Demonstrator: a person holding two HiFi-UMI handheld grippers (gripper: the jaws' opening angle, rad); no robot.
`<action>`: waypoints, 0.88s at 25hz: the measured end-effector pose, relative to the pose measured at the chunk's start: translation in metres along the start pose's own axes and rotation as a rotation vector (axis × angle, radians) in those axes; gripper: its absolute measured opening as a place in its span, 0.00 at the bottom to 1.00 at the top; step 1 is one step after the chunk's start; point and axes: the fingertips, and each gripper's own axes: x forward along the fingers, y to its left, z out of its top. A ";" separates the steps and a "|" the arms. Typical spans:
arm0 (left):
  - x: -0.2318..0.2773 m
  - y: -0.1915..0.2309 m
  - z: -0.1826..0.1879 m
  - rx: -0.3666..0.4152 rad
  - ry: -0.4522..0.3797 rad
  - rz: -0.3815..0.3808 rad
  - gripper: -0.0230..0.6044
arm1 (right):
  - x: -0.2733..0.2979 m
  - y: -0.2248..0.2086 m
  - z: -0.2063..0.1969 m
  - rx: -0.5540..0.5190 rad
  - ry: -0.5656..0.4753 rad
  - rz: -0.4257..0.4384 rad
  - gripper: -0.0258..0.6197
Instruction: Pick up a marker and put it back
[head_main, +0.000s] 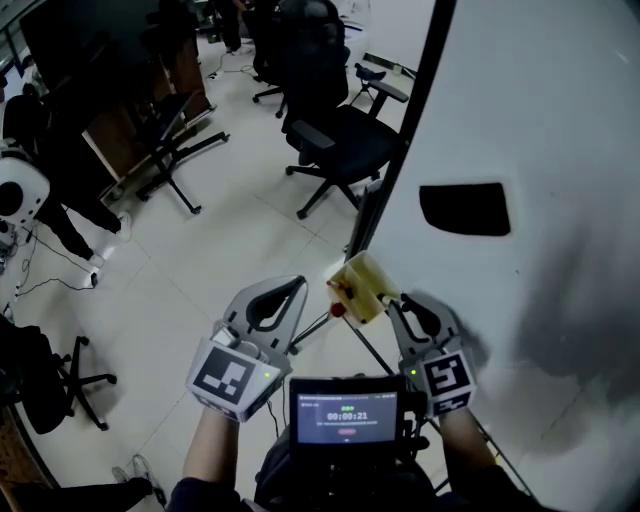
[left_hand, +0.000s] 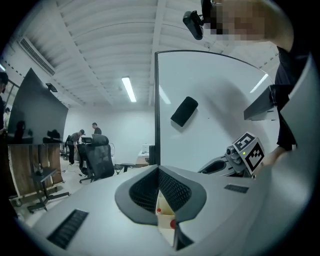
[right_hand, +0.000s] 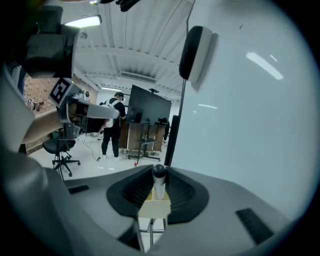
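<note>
The right gripper (head_main: 398, 303) has its jaws partly closed around a black-capped white marker (right_hand: 159, 181), right at the top of a cream holder (head_main: 362, 285) beside the whiteboard (head_main: 540, 120). The holder contains red-capped markers (head_main: 338, 310). The left gripper (head_main: 298, 286), jaws together and empty, is just beside the holder.

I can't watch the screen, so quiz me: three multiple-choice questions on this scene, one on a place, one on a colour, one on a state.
1. Where is the black eraser? A on the floor; B on the whiteboard; C on a chair.
2. What colour is the cap of the marker in the right gripper? A black; B green; C blue.
3. How are that gripper's fingers? A spread wide, empty; B closed on the marker; C out of view.
Answers: B, it sticks to the board's face; A, the cap looks black in the right gripper view; B, both sit against the marker's body.
</note>
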 end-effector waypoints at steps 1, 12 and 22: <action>-0.001 0.002 -0.002 -0.004 0.003 0.005 0.03 | 0.004 0.000 -0.003 0.005 0.010 -0.002 0.18; -0.006 0.019 -0.011 -0.009 0.022 0.044 0.03 | 0.034 -0.004 -0.040 0.026 0.132 -0.012 0.18; -0.008 0.018 -0.015 0.012 0.032 0.043 0.03 | 0.047 -0.005 -0.060 0.041 0.175 -0.012 0.19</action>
